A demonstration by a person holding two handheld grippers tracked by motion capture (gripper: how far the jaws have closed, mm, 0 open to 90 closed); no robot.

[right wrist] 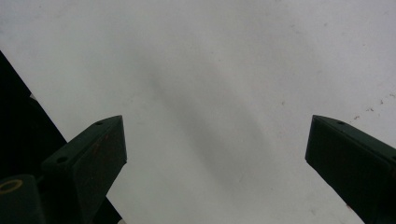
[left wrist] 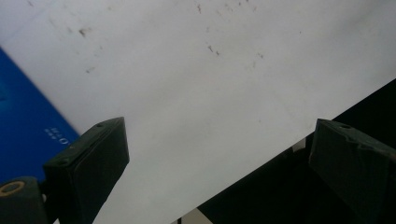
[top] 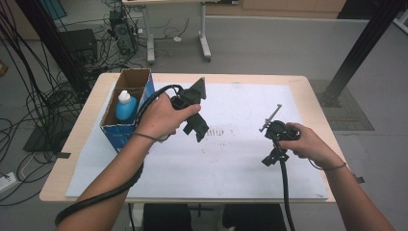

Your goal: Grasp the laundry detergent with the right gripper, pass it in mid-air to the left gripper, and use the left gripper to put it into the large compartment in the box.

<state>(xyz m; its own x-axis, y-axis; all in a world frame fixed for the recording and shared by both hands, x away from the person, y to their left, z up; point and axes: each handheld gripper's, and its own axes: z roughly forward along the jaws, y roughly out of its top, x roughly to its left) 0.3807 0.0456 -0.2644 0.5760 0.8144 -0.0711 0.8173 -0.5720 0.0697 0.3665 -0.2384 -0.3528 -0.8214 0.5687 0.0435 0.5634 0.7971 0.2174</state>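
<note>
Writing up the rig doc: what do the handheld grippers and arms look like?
Both the left gripper and the right gripper are black with blocky jaws and trail black cables. A grey three-cornered plate tops the left. Forearms are bare, with a thin dark band on each wrist.

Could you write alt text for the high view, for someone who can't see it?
A person at a table holds a left hand-held gripper and a right hand-held gripper above a white mat. A blue bottle stands in an open cardboard box at the left.

bottle half hidden in box
</note>
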